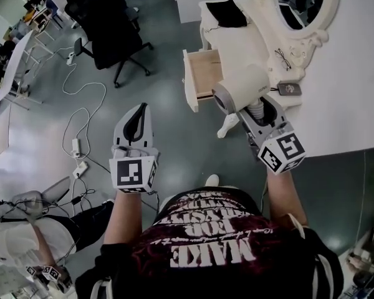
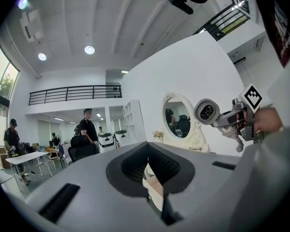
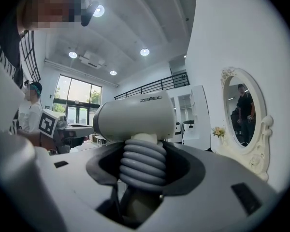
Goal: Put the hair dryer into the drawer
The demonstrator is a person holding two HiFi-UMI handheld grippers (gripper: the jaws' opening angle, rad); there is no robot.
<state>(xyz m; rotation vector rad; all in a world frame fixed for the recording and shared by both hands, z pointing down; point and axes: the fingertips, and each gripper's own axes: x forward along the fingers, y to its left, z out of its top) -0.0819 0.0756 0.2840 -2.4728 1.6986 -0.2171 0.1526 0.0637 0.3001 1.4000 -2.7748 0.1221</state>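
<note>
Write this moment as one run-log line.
right gripper: shut on white hair dryer | left gripper: shut, empty | white-fronted wooden drawer: open, dryer not yet inside

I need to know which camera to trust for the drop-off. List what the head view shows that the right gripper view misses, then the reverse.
Head view only: the open drawer of the dressing table, the glasses on its top, and the black office chair.

Right gripper view only: the ceiling lights and the tall windows.

Both: the hair dryer, held by its ribbed handle in the right gripper, and the oval mirror.
</note>
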